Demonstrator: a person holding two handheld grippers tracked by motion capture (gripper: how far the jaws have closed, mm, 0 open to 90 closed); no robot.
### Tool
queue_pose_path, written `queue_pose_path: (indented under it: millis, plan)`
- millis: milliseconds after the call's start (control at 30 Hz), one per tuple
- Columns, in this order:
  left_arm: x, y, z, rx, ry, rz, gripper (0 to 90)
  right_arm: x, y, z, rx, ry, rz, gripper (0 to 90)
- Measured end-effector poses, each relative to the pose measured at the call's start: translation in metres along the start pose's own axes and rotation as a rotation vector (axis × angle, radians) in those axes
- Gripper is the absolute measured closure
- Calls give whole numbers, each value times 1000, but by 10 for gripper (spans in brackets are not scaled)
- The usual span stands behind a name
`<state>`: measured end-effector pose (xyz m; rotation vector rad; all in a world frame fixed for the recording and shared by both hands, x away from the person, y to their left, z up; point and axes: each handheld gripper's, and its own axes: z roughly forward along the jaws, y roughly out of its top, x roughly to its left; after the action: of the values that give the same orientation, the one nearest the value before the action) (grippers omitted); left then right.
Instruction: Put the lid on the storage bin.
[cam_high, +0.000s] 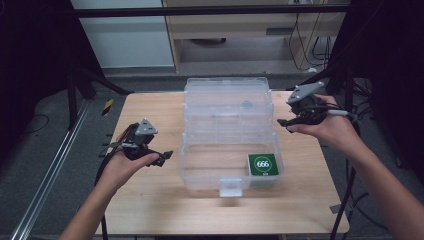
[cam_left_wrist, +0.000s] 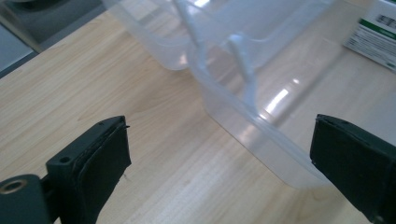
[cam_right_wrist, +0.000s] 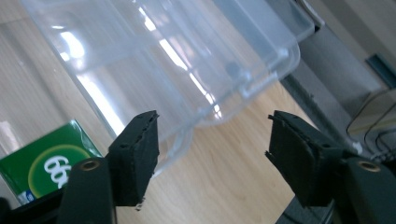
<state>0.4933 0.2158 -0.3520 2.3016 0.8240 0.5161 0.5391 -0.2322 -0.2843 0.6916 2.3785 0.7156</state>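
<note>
On the wooden counter (cam_high: 160, 200), we see an open clear plastic box (cam_high: 227, 145).
A green packet (cam_high: 263, 164) lies in its near right corner; our left claw (cam_high: 162, 156) and right claw (cam_high: 284, 123) flank it, both spread wide and empty.

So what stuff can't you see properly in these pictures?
- Small print on the green 666 box: too small in the high view, cut off by the edge in the right gripper view.
- Dark spot on the clear plastic box's lid: too blurred to identify.
- White carton: cut off in the left gripper view.
</note>
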Motion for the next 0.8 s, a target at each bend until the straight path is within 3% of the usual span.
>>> queue_pose_path:
  millis: [67,100,133,167,200,233,267,300,400,500,567,633,800]
  plan:
    - [-11,4,-3,24,-9,43,42,1,10,0,-13,9,-35,381]
    - [-11,4,-3,24,-9,43,37,1,10,0,-13,9,-35,381]
    - [-23,9,-4,34,-36,98,37,2,20,2,-20,31,-64,431]
    - [-23,9,-4,34,-36,98,38,2,20,2,-20,31,-64,431]
    - [-31,14,-2,32,-76,112,42,3,28,6,-16,47,-94,463]
    - [-31,14,-2,32,-76,112,49,3,28,6,-16,47,-94,463]
    - [-36,21,2,48,-108,136,71,4,36,11,2,54,-139,497]
    - [-36,21,2,48,-108,136,93,4,36,11,2,54,-139,497]
    - [-43,32,14,69,-132,201,109,5,46,20,61,57,-219,558]
    - [-44,34,18,84,-149,218,151,6,50,22,69,66,-247,604]
    - [-48,38,18,93,-196,225,191,9,56,27,95,68,-286,663]
    - [-51,42,16,93,-209,249,213,10,61,31,129,47,-321,697]
    - [-56,51,20,114,-237,302,225,12,70,48,180,58,-376,653]
